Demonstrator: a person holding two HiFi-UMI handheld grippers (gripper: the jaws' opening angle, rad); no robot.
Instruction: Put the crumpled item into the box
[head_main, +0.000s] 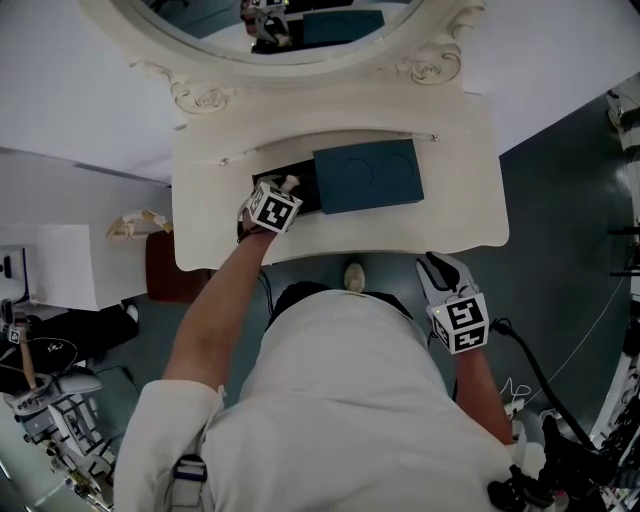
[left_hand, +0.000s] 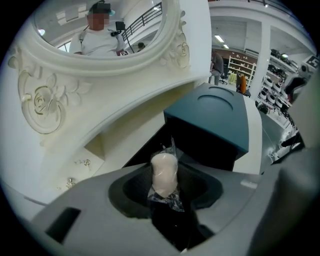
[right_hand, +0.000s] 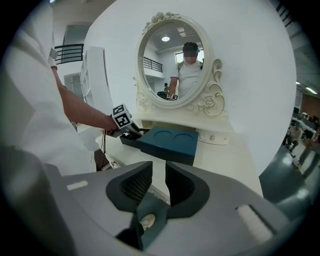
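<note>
In the head view the left gripper (head_main: 288, 186) covers much of the open compartment of the box (head_main: 308, 188), and the top edge cuts off the mirror (head_main: 215, 20). In the left gripper view the lower end of the crumpled item (left_hand: 164, 172) vanishes in shadow.

The person wears a white short-sleeved shirt (head_main: 340, 400). The left gripper (head_main: 290, 184) and the right gripper (head_main: 436, 264) are pale grey moulded shells with darker grey, ribbed jaws. Each bears a white cube printed with black square markers (head_main: 273, 208). A thin black cable (head_main: 535, 370) runs beside the right one.
</note>
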